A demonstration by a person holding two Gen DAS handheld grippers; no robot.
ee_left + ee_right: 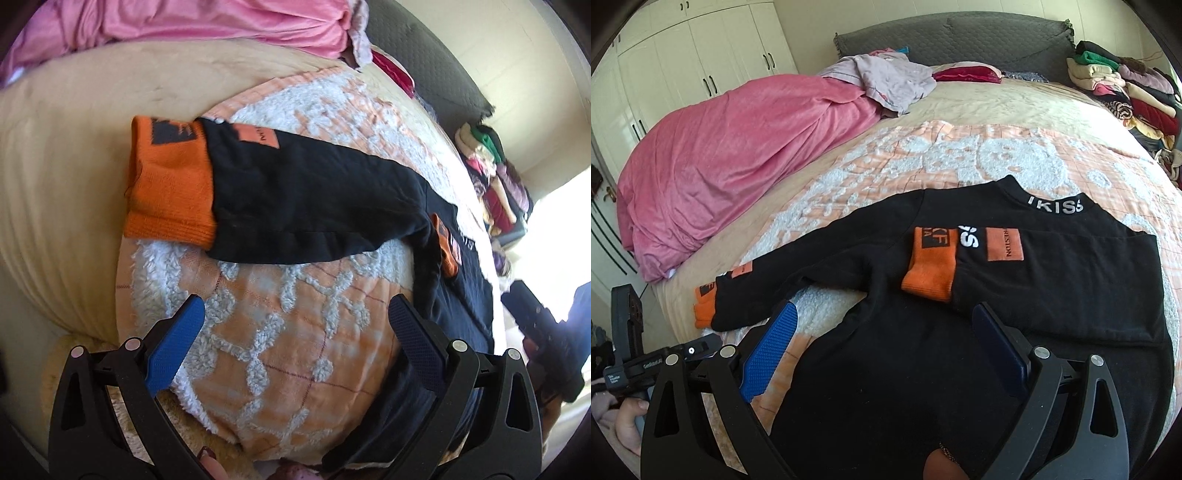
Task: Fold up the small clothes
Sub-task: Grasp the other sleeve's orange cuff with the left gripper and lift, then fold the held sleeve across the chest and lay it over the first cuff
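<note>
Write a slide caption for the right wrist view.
Open right gripper hovers over a black sweater on the bed, one orange-cuffed sleeve folded across its chest, the other sleeve still outstretched.

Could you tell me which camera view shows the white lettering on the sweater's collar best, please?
The right wrist view: the collar lettering on the black sweater faces the camera, legible and unobstructed. The left wrist view shows mainly the outstretched sleeve; the collar lettering appears only as a tiny blur.
</note>
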